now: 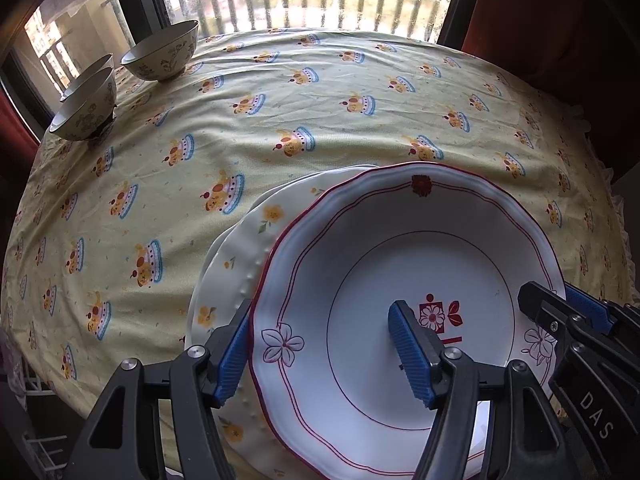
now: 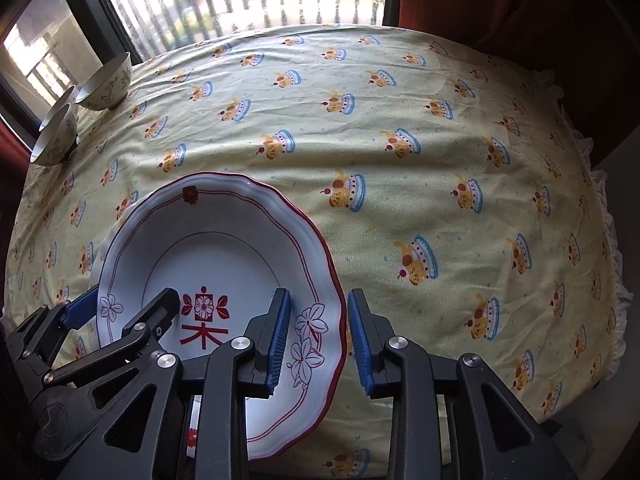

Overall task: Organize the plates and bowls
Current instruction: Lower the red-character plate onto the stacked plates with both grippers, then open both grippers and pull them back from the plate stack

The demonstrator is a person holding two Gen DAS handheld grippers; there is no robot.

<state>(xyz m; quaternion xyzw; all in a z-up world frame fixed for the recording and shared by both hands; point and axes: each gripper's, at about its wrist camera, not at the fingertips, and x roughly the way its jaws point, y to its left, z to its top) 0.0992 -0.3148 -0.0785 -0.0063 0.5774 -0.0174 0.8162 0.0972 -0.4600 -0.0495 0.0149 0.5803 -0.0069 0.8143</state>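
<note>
A red-rimmed plate (image 1: pixel 400 280) sits on top of a yellow-flowered plate (image 1: pixel 256 248) at the near edge of the table (image 1: pixel 320 100), so the plates look stacked. Three bowls (image 1: pixel 160 54) wait at the far left, two nested and one loose; they likely need gathering.

The left gripper (image 1: pixel 324 354) straddles the top plate's left rim, jaws apart. The right gripper (image 2: pixel 318 340) straddles its right rim, jaws narrowed but with gaps showing, not clamped.

Only the left view shows the flowered plate underneath; the right view shows bare cloth to the right.
</note>
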